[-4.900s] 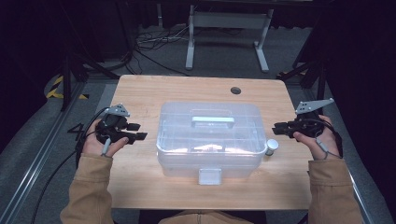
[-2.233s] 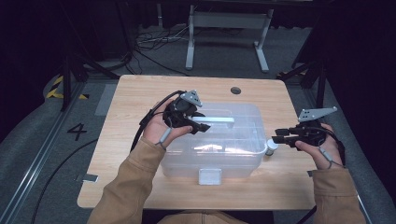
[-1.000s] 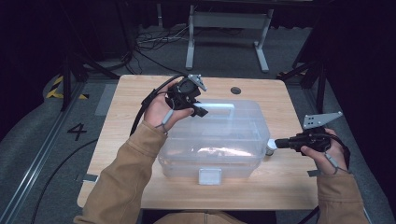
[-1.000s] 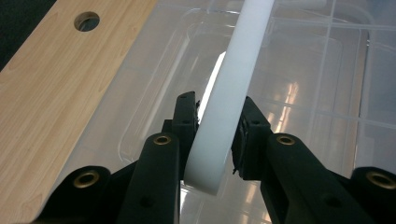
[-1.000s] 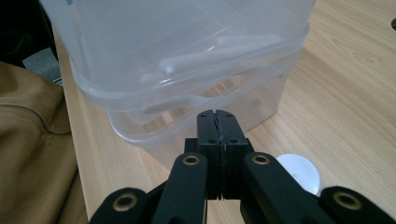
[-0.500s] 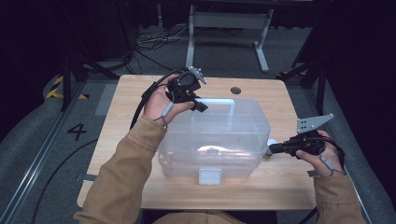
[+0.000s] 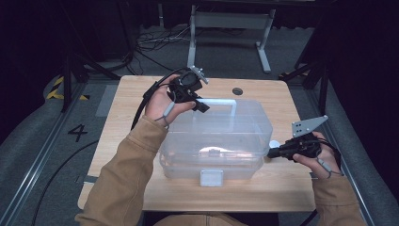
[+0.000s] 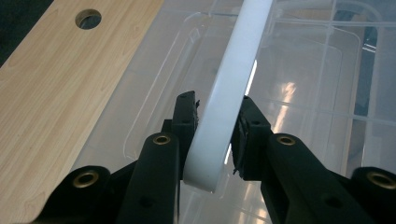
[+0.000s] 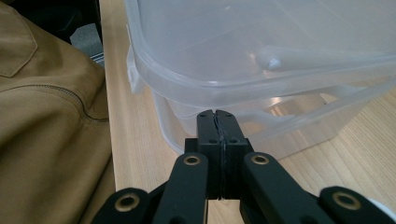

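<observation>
A clear plastic box (image 7: 211, 165) stands mid-table with its clear lid (image 7: 221, 127) raised a little off the base. My left gripper (image 7: 200, 104) is over the lid's far left part, shut on the white handle (image 7: 219, 101). In the left gripper view the pads clamp that handle (image 8: 233, 79) from both sides. My right gripper (image 7: 272, 153) is shut and empty at the box's right side. In the right gripper view its closed tips (image 9: 217, 114) rest against the base (image 9: 299, 128) just under the lid's rim (image 9: 261, 46).
A small white round object (image 7: 275, 144) lies on the table by the box's right side, beside my right gripper. A white latch (image 7: 211, 177) sits on the box's front. The wooden table (image 7: 131, 122) has a cable hole (image 7: 237, 91) behind the box.
The lid has come up a little off the base in the left gripper's hold. My right gripper has shifted slightly toward the near edge along the box's right side.
</observation>
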Available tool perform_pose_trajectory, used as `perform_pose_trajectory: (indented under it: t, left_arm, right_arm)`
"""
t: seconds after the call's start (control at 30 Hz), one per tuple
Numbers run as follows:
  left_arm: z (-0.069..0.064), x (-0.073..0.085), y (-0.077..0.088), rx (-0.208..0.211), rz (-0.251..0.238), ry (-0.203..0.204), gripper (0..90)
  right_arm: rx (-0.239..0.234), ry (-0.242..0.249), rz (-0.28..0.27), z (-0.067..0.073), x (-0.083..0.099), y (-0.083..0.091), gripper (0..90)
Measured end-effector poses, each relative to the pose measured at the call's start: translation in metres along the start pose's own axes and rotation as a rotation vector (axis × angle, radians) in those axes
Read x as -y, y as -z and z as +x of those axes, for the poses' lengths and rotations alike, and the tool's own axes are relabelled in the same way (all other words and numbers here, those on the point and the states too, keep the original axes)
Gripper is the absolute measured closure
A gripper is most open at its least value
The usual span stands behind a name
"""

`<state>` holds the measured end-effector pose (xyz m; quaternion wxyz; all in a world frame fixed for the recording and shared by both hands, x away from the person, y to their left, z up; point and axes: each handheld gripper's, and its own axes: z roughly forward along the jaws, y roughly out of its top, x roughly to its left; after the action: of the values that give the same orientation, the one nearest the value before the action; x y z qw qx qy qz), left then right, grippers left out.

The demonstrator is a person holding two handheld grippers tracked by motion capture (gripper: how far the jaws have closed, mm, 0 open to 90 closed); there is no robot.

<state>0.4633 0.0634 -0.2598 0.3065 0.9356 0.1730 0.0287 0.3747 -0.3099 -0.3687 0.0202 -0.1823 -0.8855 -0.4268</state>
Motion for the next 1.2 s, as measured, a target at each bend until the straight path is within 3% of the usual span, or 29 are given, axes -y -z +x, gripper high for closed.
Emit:
perform_pose_trajectory:
  t: [0.37,0.4,0.43,0.53,0.63,0.8,1.03,1.2]
  left_arm:
    - [-0.001,0.001,0.000,0.001,-0.006,0.010,73.2]
    - [-0.003,0.001,0.000,0.007,-0.013,0.019,66.9]
    - [-0.004,0.001,0.000,-0.001,-0.018,0.015,62.2]
    - [-0.009,0.001,0.007,-0.091,-0.008,0.002,51.2]
    - [-0.009,0.003,0.014,-0.089,-0.046,0.005,48.4]
    - [-0.013,0.011,0.030,-0.081,-0.120,0.048,47.7]
    - [-0.021,0.021,0.052,-0.108,-0.192,0.051,48.9]
    - [-0.026,0.031,0.069,-0.100,-0.252,0.053,51.8]
  right_arm:
    - [0.007,0.015,-0.008,0.001,-0.003,0.000,90.0]
    - [0.016,0.015,-0.004,0.002,-0.003,-0.001,90.0]
    - [0.018,0.014,-0.005,0.002,-0.004,-0.001,90.0]
    - [0.018,0.014,-0.012,0.002,-0.004,0.000,90.0]
    - [0.020,0.014,-0.013,0.002,-0.004,0.000,90.0]
    - [0.031,0.014,-0.022,0.002,-0.006,0.001,90.0]
    - [0.056,0.008,-0.046,0.001,-0.009,0.001,90.0]
    - [0.075,0.003,-0.074,0.001,-0.012,0.004,90.0]
